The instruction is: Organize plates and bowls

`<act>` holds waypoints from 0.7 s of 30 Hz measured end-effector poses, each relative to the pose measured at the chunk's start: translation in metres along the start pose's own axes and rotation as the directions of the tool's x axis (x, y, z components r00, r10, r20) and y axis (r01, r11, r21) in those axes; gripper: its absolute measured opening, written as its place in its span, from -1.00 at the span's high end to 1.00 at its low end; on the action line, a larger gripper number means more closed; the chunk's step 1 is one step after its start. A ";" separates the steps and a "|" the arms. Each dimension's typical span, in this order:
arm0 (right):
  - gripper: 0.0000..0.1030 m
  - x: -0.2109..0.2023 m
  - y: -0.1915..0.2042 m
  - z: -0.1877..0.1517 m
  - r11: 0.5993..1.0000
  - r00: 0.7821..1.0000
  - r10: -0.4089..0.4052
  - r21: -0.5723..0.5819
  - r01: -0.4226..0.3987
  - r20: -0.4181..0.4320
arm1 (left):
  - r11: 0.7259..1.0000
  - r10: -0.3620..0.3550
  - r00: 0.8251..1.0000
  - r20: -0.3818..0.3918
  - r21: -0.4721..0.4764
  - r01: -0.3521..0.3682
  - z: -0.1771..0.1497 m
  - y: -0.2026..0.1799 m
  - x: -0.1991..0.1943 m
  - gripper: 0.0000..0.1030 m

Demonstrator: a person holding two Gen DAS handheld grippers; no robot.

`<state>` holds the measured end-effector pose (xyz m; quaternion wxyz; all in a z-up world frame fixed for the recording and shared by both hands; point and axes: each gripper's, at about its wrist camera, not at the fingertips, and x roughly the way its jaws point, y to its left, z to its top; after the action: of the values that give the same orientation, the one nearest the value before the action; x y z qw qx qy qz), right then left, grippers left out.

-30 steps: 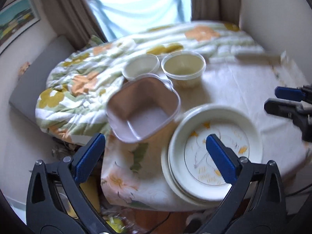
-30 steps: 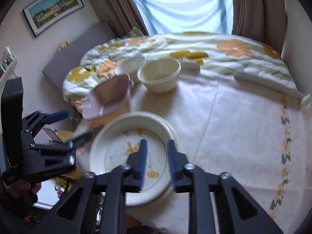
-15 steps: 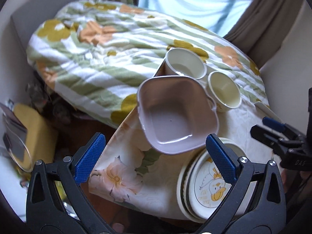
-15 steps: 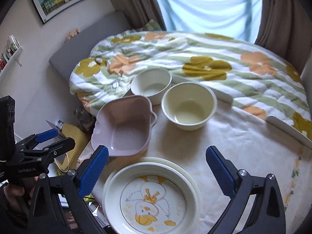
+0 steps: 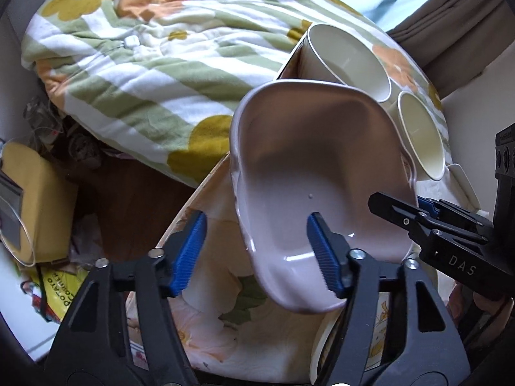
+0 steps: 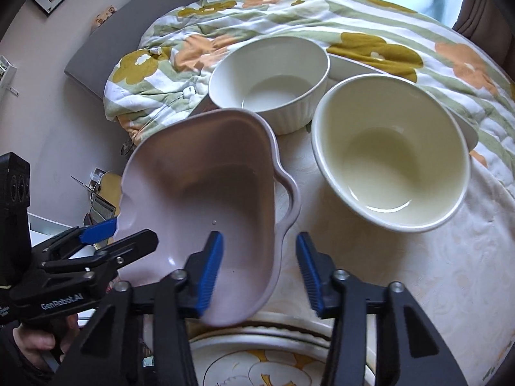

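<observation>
Item: pale pink squarish ceramic dish with moulded ear handles (image 6: 206, 212). Location: on the cloth-covered table (image 6: 418, 273), at its left edge, its near end overlapping the stack of cream plates with a yellow cartoon print (image 6: 276, 363). It sits tilted, not nested in anything.

Item: white ribbed ceramic bowl (image 6: 273, 80) and cream round ceramic bowl (image 6: 389, 160). Location: side by side behind the pink dish, the two near each other, each separate and upright. Floral quilt (image 5: 128, 48) lies beyond the table.

Tongs: left gripper (image 5: 257, 251), jaws partly closed, straddling the pink dish's left wall, one blue pad inside and one outside; the pads do not visibly press on it. Right gripper (image 6: 257, 267), jaws narrower, straddling the dish's right wall by the ear handle; contact likewise not evident.

Progress: plates appear already stacked; the three bowls remain unstacked. Judged early in the task, with the pink dish the piece now being taken up from both sides.

Change from earlier frames: both grippers stood wide open half a second back and well short of the dish; both have since come down over its rim, and their jaws have just been closing with the dish wall between them. Bowls and plates have kept their places.
</observation>
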<state>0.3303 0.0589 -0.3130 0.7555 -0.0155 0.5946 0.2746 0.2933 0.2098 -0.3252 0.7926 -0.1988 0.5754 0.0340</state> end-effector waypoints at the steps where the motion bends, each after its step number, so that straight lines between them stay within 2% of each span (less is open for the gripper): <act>1: 0.42 0.002 -0.002 0.001 1.000 1.000 -0.004 0.003 0.004 0.000 | 1.000 0.001 1.000 -0.005 0.004 -0.001 0.001 -0.001 0.003 0.17; 2: 0.52 0.002 -0.003 0.001 1.000 1.000 -0.005 0.005 0.005 0.002 | 1.000 0.002 1.000 -0.011 0.011 -0.002 0.002 -0.002 0.005 0.29; 3: 0.57 0.003 -0.004 0.001 1.000 1.000 -0.002 0.006 0.002 0.005 | 1.000 0.008 1.000 -0.017 0.019 -0.008 0.003 -0.003 0.008 0.61; 4: 0.64 0.003 -0.005 0.001 1.000 1.000 -0.001 0.008 0.001 0.006 | 1.000 0.012 1.000 -0.024 0.026 -0.011 0.004 -0.004 0.011 0.77; 5: 0.72 0.003 -0.005 0.001 1.000 1.000 -0.003 0.007 0.003 0.009 | 0.999 0.022 0.999 -0.028 0.035 -0.021 0.004 -0.005 0.013 0.78; 7: 0.76 0.004 -0.004 0.001 1.000 1.000 -0.014 0.003 0.014 0.012 | 0.998 0.032 0.999 -0.022 0.046 -0.031 0.004 -0.006 0.012 0.79; 13: 0.79 -0.004 -0.002 -0.005 1.000 0.999 -0.011 0.013 0.010 0.031 | 0.995 0.050 0.999 0.017 0.080 -0.052 0.002 -0.010 -0.002 0.79; 21: 0.79 -0.047 0.011 -0.025 1.000 0.990 0.004 -0.013 -0.003 0.139 | 0.990 0.060 0.989 0.132 0.119 -0.076 -0.016 -0.034 -0.058 0.79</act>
<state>0.2970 0.0413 -0.2743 0.7946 -0.0001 0.5386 0.2801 0.2694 0.1834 -0.2667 0.8370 -0.1269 0.5308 0.0381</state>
